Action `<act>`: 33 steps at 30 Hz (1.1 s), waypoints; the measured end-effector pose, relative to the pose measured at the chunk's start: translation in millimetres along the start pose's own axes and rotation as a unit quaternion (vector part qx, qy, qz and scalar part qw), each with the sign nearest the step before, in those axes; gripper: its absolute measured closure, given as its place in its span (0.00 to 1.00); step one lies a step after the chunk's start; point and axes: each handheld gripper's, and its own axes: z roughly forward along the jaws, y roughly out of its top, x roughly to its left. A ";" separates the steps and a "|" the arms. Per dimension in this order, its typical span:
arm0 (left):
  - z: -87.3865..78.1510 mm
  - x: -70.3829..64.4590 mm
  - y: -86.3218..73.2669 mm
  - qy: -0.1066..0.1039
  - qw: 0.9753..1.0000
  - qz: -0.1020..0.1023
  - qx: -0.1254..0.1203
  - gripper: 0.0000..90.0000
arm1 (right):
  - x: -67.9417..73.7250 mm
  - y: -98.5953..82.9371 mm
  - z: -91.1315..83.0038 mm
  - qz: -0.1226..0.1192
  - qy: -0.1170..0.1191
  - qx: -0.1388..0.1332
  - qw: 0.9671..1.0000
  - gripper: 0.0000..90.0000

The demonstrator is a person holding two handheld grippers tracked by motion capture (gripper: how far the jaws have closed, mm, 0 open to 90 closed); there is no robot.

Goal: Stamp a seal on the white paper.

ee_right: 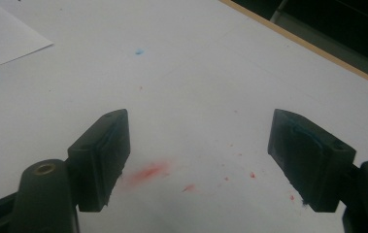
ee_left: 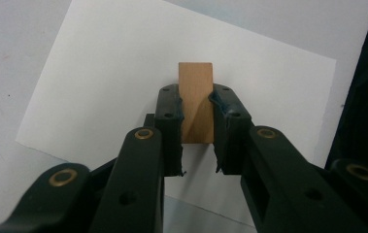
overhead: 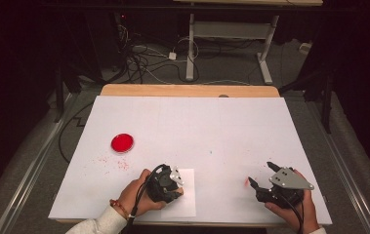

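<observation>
The left claw (ee_left: 196,121) is clamped on a small flat rectangular wooden block (ee_left: 196,99), jaws pressed against its two long sides, holding it upright over the white sheet of paper (ee_left: 123,82) that lies near the front edge of the white-covered worktop (overhead: 212,126). From the high view the left claw (overhead: 172,184) sits over that paper's left half, so the block is right there at the front edge, a little left of centre; whether its lower end touches the sheet, I cannot tell.

Over on the other side, the right claw (ee_right: 198,160) is spread wide with nothing between its jaws, hanging above a faint red smear (ee_right: 147,172) near the front right corner; in the high view the right claw (overhead: 263,180) waits well apart from the paper.

My read: this looks like a stamping job, with the block being brought down onto the sheet. The next move calls for a square, even press and a straight lift so the mark stays clean, and perhaps the free claw pinning the paper. The round red dish (overhead: 122,142) towards the left edge, ringed by red speckles, may be the ink source.

No brand, label or writing can be read anywhere.
</observation>
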 end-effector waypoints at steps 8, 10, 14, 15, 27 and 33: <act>0.8 -1.3 1.0 0.004 1.000 0.002 0.003 0.82 | 0.6 -0.2 0.7 -0.001 0.002 0.002 1.000 0.27; 0.8 -1.1 0.6 0.005 1.000 0.003 0.002 0.82 | 1.2 0.1 1.0 -0.004 0.003 0.002 1.000 0.27; 0.6 -1.0 0.4 0.005 1.000 0.003 0.001 0.82 | 1.1 0.6 0.4 -0.004 0.002 0.002 1.000 0.27; 0.4 -0.8 0.1 0.004 1.000 0.003 0.000 0.82 | 0.7 0.5 0.3 -0.004 0.002 0.001 1.000 0.27; -31.5 4.8 -8.5 0.000 0.996 -0.023 -0.081 0.82 | -0.9 -0.2 -2.5 -0.005 0.002 -0.001 1.000 0.27; -42.2 11.9 -17.3 0.016 0.994 -0.033 -0.107 0.82 | -0.5 0.7 -3.6 -0.007 0.002 -0.004 1.000 0.26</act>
